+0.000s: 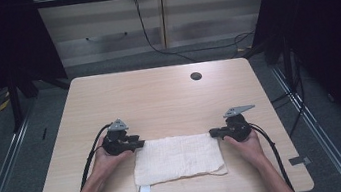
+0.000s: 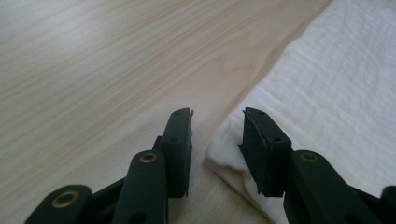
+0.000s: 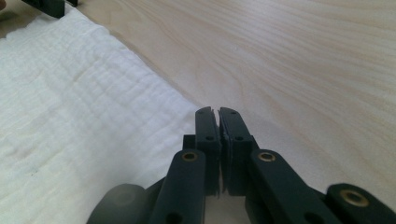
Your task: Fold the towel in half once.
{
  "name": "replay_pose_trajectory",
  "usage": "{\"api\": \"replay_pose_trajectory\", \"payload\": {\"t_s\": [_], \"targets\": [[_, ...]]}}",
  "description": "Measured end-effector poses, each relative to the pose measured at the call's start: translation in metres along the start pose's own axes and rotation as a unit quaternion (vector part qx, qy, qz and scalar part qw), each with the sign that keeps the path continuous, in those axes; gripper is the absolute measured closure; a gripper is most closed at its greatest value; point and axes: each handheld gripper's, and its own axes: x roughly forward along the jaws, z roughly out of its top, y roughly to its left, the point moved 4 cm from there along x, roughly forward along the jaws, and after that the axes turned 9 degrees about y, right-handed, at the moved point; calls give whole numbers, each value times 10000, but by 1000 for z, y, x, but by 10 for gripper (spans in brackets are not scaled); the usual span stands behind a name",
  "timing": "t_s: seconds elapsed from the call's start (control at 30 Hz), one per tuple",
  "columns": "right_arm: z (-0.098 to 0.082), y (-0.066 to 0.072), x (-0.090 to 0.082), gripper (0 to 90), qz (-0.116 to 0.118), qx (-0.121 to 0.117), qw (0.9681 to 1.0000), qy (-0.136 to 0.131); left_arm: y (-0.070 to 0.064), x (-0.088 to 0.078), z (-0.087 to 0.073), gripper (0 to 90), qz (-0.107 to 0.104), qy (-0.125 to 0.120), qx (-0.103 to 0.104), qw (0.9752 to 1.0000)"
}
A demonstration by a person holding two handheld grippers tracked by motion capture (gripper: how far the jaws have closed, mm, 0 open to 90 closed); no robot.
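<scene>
Plainly unlabelled white towel [image 1: 177,158], bare wooden table [image 1: 158,97], no writing

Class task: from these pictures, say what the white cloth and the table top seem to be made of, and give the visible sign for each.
White cloth: looks like soft woven cotton, matt; fine crinkled ridges and a limp, folded corner suggest it.
Table top: pale wood grain, smooth with a slight sheen; probably laminate or veneer, though the pictures cannot settle which.
</scene>
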Motion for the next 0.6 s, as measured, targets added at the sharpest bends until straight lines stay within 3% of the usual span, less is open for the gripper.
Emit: {"api": "replay_pose_trajectory", "payload": {"t_s": [0.1, 0.17, 0.2, 0.33, 0.47, 0.6], "targets": [[0, 0, 0, 873, 7, 5, 10000, -3, -5, 1, -1, 621, 18, 2, 107, 9999], [0, 0, 0, 873, 10, 2, 10000, -5, -7, 1, -1, 629, 157, 37, 248, 9996], [0, 0, -1, 874, 8, 2, 10000, -6, -8, 0, -2, 661, 220, 52, 316, 9992], [0, 1, -1, 874, -2, 13, 10000, -26, -13, 1, -2, 828, 117, 58, 398, 9991], [1, 1, -2, 874, 9, 26, 10000, -54, -11, 1, -2, 852, 1, 53, 195, 9998], [2, 2, -4, 874, 19, -2, 9999, -115, -7, -2, -2, 856, 17, 11, 106, 9999]]}}
